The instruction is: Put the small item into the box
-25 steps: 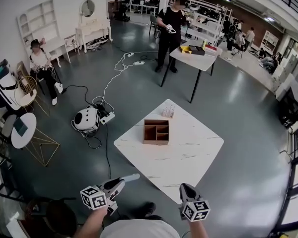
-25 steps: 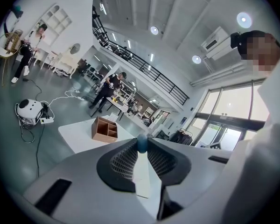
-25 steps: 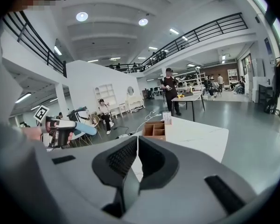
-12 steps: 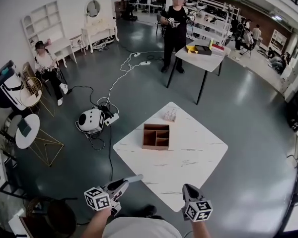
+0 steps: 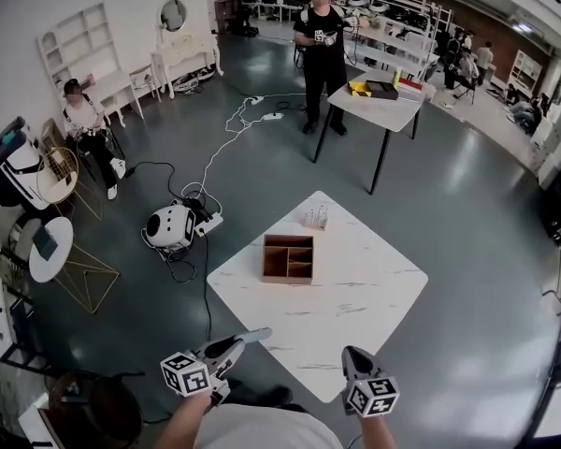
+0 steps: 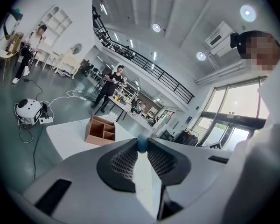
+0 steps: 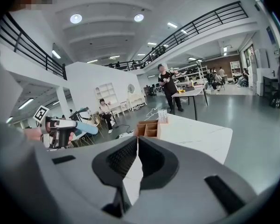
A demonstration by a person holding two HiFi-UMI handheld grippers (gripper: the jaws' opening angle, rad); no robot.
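Slightly nearer now, the box (image 5: 290, 258) lies far ahead on the surface (image 5: 360, 299). The left hand-held gripper (image 5: 259, 335), closer to it, pinches the small item (image 6: 142, 143); the right hand-held gripper (image 5: 350, 353) is closed and empty.

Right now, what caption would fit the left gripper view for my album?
Left gripper pinches a small blue item, facing the wooden box on the white table.

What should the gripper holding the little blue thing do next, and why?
Probably move the left gripper forward toward the wooden box: its jaws pinch a small blue item, and the box sits farther ahead on the white table, open on top.
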